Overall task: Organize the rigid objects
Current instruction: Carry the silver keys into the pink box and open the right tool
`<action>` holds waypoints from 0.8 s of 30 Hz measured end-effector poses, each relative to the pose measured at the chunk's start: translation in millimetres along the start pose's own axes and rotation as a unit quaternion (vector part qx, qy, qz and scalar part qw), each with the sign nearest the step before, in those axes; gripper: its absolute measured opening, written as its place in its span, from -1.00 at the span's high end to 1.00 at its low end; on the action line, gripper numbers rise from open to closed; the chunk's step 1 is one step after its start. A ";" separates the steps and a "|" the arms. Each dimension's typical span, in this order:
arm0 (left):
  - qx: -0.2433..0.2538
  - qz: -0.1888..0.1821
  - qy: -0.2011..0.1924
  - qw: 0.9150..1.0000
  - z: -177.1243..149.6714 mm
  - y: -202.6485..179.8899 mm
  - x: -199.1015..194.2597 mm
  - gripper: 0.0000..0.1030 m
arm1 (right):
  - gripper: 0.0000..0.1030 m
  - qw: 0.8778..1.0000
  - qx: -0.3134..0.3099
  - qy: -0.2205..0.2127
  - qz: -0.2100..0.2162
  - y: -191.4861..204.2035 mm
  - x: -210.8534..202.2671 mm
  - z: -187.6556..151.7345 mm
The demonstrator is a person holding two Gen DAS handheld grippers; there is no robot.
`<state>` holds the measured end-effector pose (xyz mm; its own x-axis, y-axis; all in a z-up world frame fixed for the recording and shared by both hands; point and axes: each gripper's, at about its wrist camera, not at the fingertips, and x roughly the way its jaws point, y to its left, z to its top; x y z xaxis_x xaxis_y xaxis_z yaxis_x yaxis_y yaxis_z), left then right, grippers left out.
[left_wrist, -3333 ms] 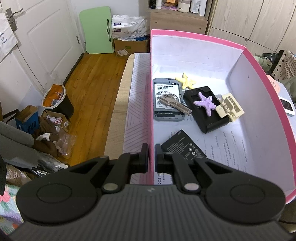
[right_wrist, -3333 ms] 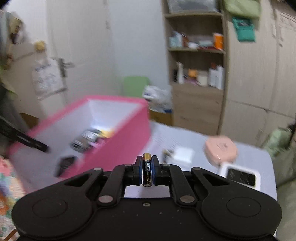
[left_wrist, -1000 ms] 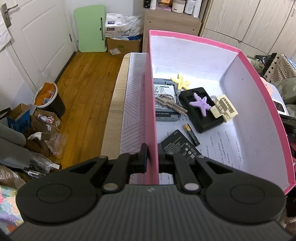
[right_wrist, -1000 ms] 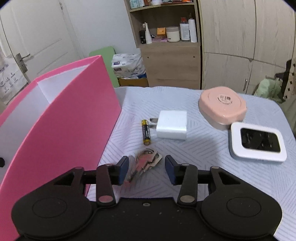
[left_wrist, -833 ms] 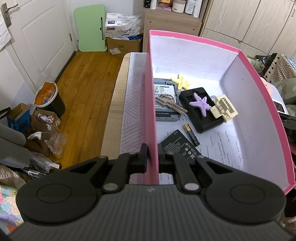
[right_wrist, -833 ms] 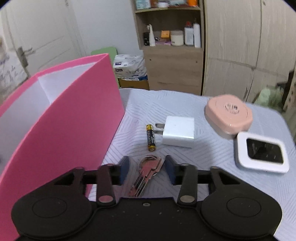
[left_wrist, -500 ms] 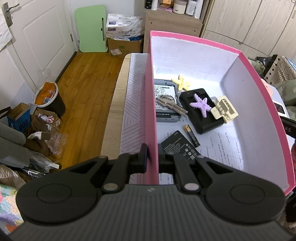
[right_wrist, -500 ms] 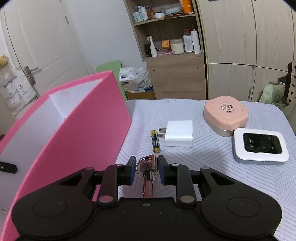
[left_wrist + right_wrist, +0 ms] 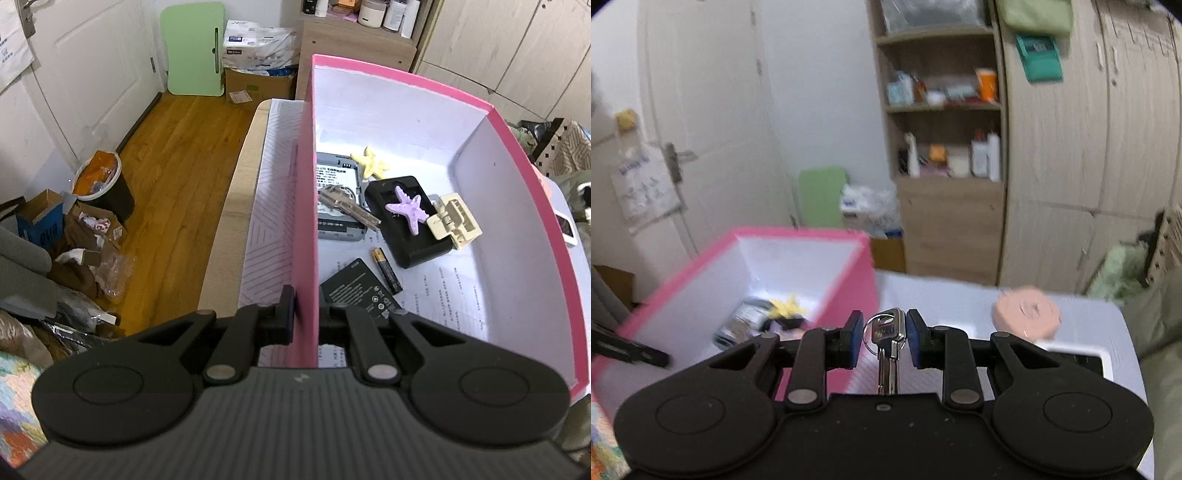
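Observation:
My left gripper [image 9: 306, 314] is shut on the near left wall of the pink box [image 9: 308, 221]. Inside the box lie a grey device [image 9: 334, 184], a bunch of keys [image 9: 347, 208], a yellow starfish [image 9: 371, 166], a purple starfish [image 9: 406, 208] on a black charger [image 9: 417, 247], a cream clip [image 9: 454, 221], an AA battery [image 9: 386, 271] and a flat black battery [image 9: 360, 291]. My right gripper [image 9: 883, 338] is shut on a second bunch of silver keys [image 9: 886, 365], held in the air to the right of the pink box [image 9: 864, 295].
On the striped tablecloth [image 9: 942, 295] right of the box lie a pink round case [image 9: 1027, 312] and a white pocket device [image 9: 1078, 360]. The table's left edge [image 9: 229, 206] drops to a wooden floor with a bin [image 9: 103, 184] and clutter. A shelf unit [image 9: 945, 147] stands behind.
My right gripper closed on the keys lying on the cloth and lifted them, tilting up and swinging toward the box. The left gripper has kept its hold on the box wall.

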<state>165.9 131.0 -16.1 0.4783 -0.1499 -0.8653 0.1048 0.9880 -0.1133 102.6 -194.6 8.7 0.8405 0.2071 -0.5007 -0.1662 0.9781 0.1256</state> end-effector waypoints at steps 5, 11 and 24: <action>0.002 0.003 -0.004 1.000 -1.1 0.4 -1.6 0.86 | 0.42 0.996 -0.019 -0.005 0.091 29.3 -21.0 27.7; 0.012 0.004 -0.005 1.000 -1.8 -0.7 -3.2 0.86 | 0.42 0.980 -0.092 0.065 0.163 84.4 10.5 22.4; 0.024 0.010 -0.012 1.000 -1.4 -9.0 -7.3 0.86 | 0.41 0.974 -0.107 0.125 0.158 89.3 47.2 11.9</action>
<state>160.2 123.3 -9.5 0.5019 -0.1314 -0.8549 0.1369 0.9880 -0.0715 133.6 -97.7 6.5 0.5830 0.4705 -0.6624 -0.5214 0.8419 0.1391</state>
